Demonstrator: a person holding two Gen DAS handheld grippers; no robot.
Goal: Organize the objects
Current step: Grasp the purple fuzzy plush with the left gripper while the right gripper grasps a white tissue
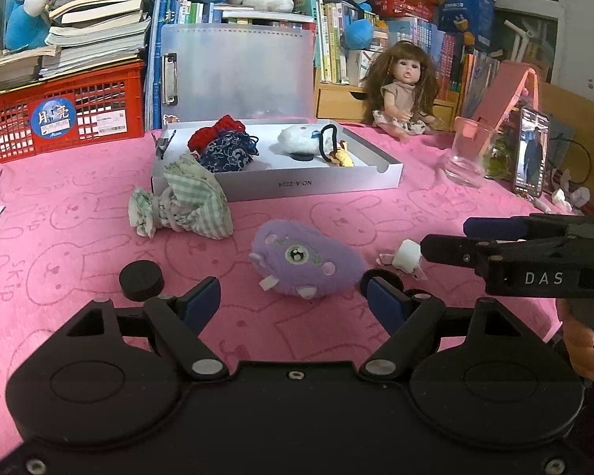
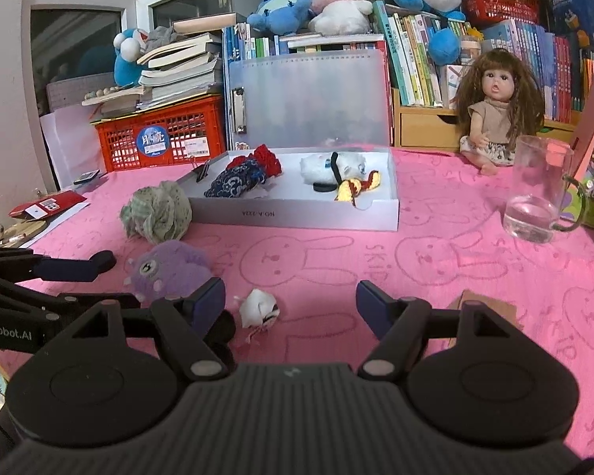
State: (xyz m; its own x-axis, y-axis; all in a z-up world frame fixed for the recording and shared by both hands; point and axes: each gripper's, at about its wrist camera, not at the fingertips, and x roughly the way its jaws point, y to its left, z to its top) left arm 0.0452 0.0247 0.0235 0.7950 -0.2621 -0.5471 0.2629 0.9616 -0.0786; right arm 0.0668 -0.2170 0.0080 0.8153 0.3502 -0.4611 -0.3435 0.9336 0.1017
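Note:
A purple plush monster (image 1: 307, 259) lies on the pink cloth just ahead of my open, empty left gripper (image 1: 293, 301). It also shows in the right wrist view (image 2: 166, 269). A small white toy (image 2: 259, 306) lies just ahead of my open, empty right gripper (image 2: 289, 303), nearer its left finger. It also shows in the left wrist view (image 1: 406, 255). A green checked pouch (image 1: 190, 200) lies in front of the white box (image 1: 316, 186). The box holds a blue pouch (image 1: 227, 152), a red knit piece, a white plush (image 1: 303, 138) and a yellow item. A black disc (image 1: 141, 280) lies at left.
A glass mug (image 2: 540, 190) stands at right, a doll (image 2: 493, 107) sits behind it. A phone (image 1: 530, 150) leans at far right. A red crate (image 1: 65, 114), books and plush toys line the back. A brown card (image 2: 491, 308) lies by my right finger.

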